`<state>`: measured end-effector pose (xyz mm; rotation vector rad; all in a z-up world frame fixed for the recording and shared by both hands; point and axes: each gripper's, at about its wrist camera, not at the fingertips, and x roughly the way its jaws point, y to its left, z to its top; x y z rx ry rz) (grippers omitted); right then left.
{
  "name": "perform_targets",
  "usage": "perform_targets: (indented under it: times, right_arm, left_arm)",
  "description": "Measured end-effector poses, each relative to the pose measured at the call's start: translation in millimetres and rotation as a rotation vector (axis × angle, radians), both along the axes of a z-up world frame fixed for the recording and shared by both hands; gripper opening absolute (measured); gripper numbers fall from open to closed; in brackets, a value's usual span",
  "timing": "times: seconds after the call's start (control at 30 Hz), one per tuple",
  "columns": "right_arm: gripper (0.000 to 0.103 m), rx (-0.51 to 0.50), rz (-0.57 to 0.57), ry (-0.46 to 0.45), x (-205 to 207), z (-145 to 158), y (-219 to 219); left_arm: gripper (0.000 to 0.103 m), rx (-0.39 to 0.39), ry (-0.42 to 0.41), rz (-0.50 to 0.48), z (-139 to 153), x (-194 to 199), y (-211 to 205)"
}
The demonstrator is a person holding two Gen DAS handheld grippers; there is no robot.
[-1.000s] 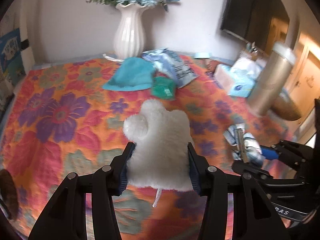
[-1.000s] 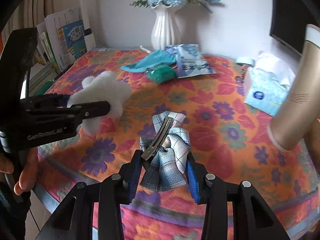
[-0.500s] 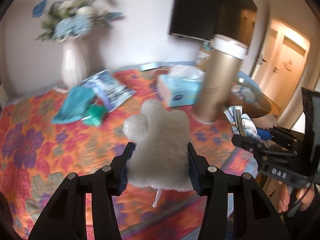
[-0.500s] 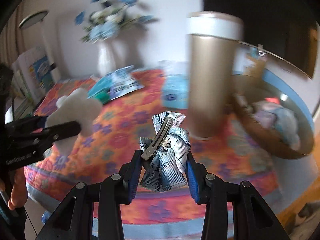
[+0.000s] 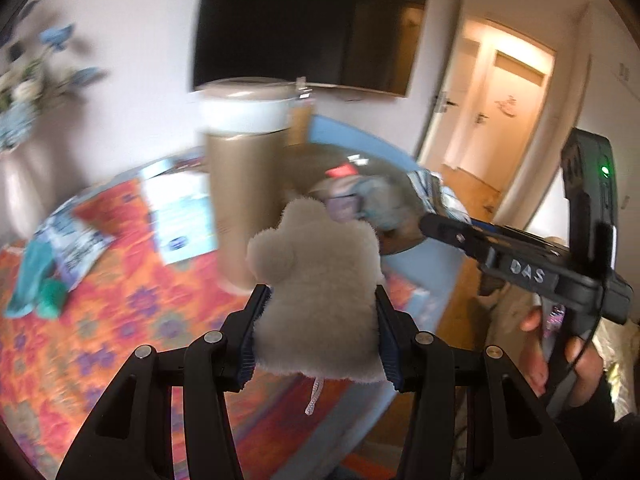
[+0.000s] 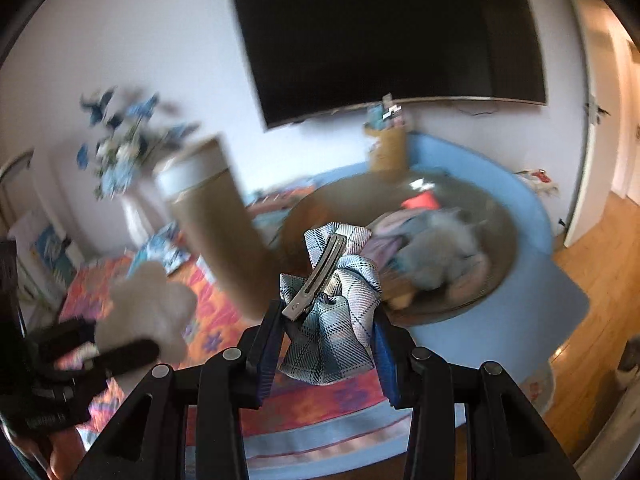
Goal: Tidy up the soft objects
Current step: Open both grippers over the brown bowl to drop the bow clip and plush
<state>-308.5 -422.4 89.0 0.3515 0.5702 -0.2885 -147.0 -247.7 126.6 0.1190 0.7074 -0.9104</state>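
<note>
Both views have swung right since a second ago, off the flowered cloth (image 5: 100, 320) toward the basket. My left gripper (image 5: 318, 334) is clamped on the white plush (image 5: 316, 300), held up in the air. My right gripper (image 6: 326, 342) is clamped on the plaid bow clip (image 6: 332, 308), also airborne. Beyond them: gold cylinder (image 6: 218, 224), then the round basket (image 6: 502, 280) of soft items on a blue pad (image 6: 536, 240). Background is motion-blurred.
</note>
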Motion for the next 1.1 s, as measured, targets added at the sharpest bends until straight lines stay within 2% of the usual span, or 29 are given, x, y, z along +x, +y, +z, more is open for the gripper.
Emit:
perform_targets:
  times: [0.17, 0.27, 0.4, 0.5, 0.6, 0.73, 0.77, 0.87, 1.1]
  right_arm:
    - [0.04, 0.036, -0.083, -0.071, -21.7, 17.5, -45.8]
    - [0.04, 0.079, -0.103, -0.08, -17.4, 23.3, -76.2]
    - [0.04, 0.15, -0.104, -0.046, 13.8, 26.2, -115.9]
    - [0.04, 0.186, -0.108, -0.001, 45.1, 23.6, -140.7]
    - [0.041, 0.199, -0.106, 0.027, 73.8, 19.8, -157.1]
    - [0.069, 0.234, -0.098, 0.074, 112.3, 11.7, -178.3]
    - [0.074, 0.25, -0.09, 0.089, 117.5, 8.8, -181.9]
    - [0.074, 0.286, -0.089, 0.104, 119.4, 1.6, -189.3]
    - [0.074, 0.343, -0.118, 0.073, 89.9, -4.6, -189.6]
  left_arm:
    - [0.047, -0.024, -0.023, -0.062, 14.1, -0.8, -43.3]
    - [0.047, -0.017, -0.038, -0.048, 17.8, 6.6, -68.7]
    - [0.047, 0.013, -0.047, 0.019, 15.0, 31.4, -97.5]
    - [0.047, 0.061, -0.108, 0.108, 9.2, 49.4, -112.2]
    - [0.047, 0.084, -0.101, 0.119, 1.6, 67.0, -121.2]
    - [0.056, 0.098, -0.104, 0.147, -8.3, 88.4, -129.2]
    - [0.068, 0.108, -0.103, 0.134, -10.1, 88.7, -132.4]
    - [0.078, 0.107, -0.12, 0.09, -14.2, 82.3, -136.6]
    - [0.078, 0.144, -0.21, 0.024, -10.9, 46.2, -142.6]
